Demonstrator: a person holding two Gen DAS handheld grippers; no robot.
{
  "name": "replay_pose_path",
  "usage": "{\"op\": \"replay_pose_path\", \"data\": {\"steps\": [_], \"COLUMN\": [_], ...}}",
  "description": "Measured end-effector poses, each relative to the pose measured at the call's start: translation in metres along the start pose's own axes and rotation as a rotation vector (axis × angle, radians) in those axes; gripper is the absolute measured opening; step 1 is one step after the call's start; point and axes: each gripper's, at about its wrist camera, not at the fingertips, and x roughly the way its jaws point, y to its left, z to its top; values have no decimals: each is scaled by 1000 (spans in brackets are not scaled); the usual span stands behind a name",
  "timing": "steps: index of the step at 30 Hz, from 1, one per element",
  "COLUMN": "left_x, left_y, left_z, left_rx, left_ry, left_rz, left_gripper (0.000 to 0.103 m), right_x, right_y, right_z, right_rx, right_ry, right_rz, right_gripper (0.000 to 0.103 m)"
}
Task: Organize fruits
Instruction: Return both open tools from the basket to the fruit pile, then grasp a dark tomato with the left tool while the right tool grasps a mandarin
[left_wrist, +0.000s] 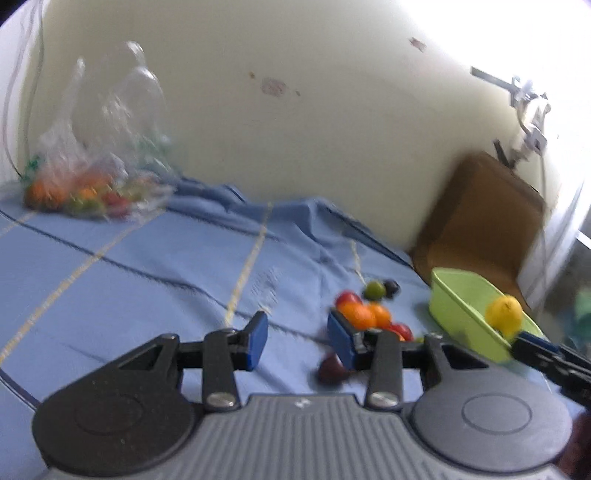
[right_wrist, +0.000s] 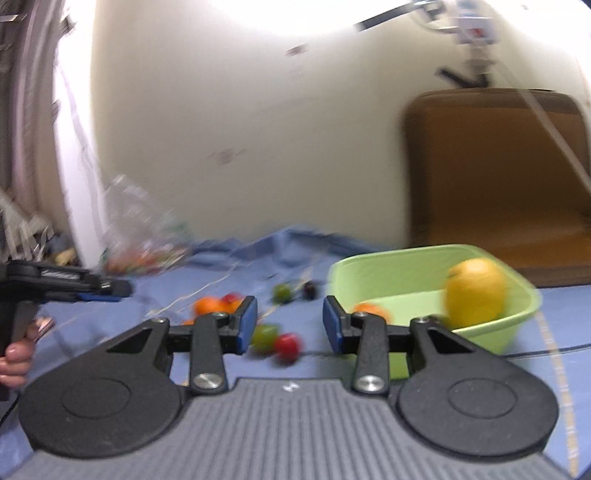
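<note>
A green tub (left_wrist: 458, 306) (right_wrist: 399, 277) stands on the blue cloth at the right. A yellow lemon (left_wrist: 503, 311) (right_wrist: 475, 292) is blurred at the tub's near rim, held by nothing. An orange (right_wrist: 369, 309) lies inside the tub. Loose fruits lie on the cloth: oranges (left_wrist: 364, 315) (right_wrist: 208, 305), red ones (left_wrist: 348, 297) (right_wrist: 287, 345), green ones (left_wrist: 373, 290) (right_wrist: 264, 335) and a dark one (left_wrist: 330, 369). My left gripper (left_wrist: 297, 338) is open and empty, left of the pile. My right gripper (right_wrist: 290, 325) is open and empty, above the green and red fruits.
A clear plastic bag (left_wrist: 92, 177) (right_wrist: 144, 240) with more fruits sits at the far left by the wall. A brown chair (left_wrist: 480, 221) (right_wrist: 498, 177) stands behind the tub. The blue cloth (left_wrist: 147, 266) is rumpled near the wall.
</note>
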Motion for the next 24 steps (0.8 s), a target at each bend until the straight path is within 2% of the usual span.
{"op": "replay_pose_path", "data": {"steps": [3, 4, 7, 9, 12, 16, 18, 19, 21, 24], "left_x": [6, 10, 16, 21, 30, 45, 44, 43, 40, 33], "left_y": [-5, -9, -24, -28, -30, -25, -25, -25, -27, -30], "left_z": [-7, -9, -21, -25, -26, -27, -29, -30, -33, -35], "left_rx": [28, 63, 188, 236, 266, 271, 277, 280, 296, 289], "left_ry": [37, 48, 74, 90, 105, 147, 132, 129, 124, 128], "left_rz": [-74, -93, -95, -99, -88, -39, -51, -59, -53, -81], "left_gripper": [42, 47, 50, 50, 48, 38, 31, 28, 28, 28], "right_x": [15, 20, 40, 54, 74, 97, 104, 105, 102, 95], "right_y": [24, 32, 48, 51, 47, 45, 44, 45, 44, 36], "right_z": [-1, -2, 1, 6, 12, 8, 2, 0, -2, -4], "right_rx": [-79, -102, -151, -121, -35, 36, 63, 67, 66, 111], "right_ry": [54, 74, 121, 156, 199, 272, 304, 301, 299, 293], "right_rz": [33, 45, 70, 91, 127, 135, 139, 131, 119, 132], "right_gripper": [42, 42, 42, 42, 42, 42, 42, 41, 34, 32]}}
